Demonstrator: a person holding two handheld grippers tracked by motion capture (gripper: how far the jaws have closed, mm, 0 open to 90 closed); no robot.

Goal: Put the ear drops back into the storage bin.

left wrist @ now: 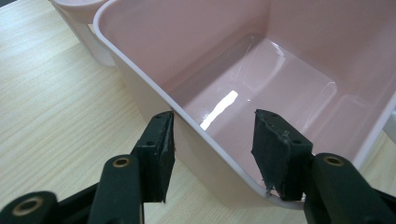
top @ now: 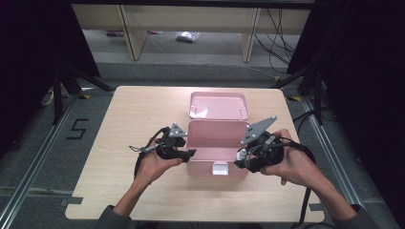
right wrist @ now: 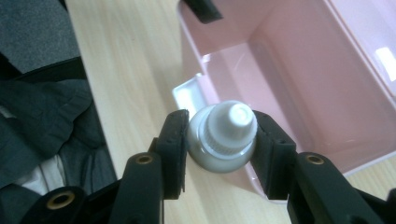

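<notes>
The pink box (top: pixel 217 145) sits near the middle of the surface (top: pixel 129 119), a little toward the near edge, with its long axis running parallel to that edge. Its inside is bare: the left gripper view shows a glossy, smooth floor with rounded corners and nothing lying on it. The walls are thin moulded plastic, and a small pale latch (top: pixel 220 168) projects from the near wall. The pink lid (top: pixel 218 106) lies apart just behind the box, toward the far edge, hollow side up.

The right claw (right wrist: pixel 219 135) is clamped on a small white bottle (right wrist: pixel 223 135), one black pad on each side of its rounded shoulder. The bottle has a ribbed screw cap with a narrow blunt tip; its long axis runs along the jaws, cap pointing away from the hand toward the box interior. It hangs over the box's near right corner, just above the rim.

The left claw (left wrist: pixel 212 154) stands apart, straddling the box's left wall: one pad outside, close against the wall, the other inside over the floor. The surface is pale wood-grain laminate.
</notes>
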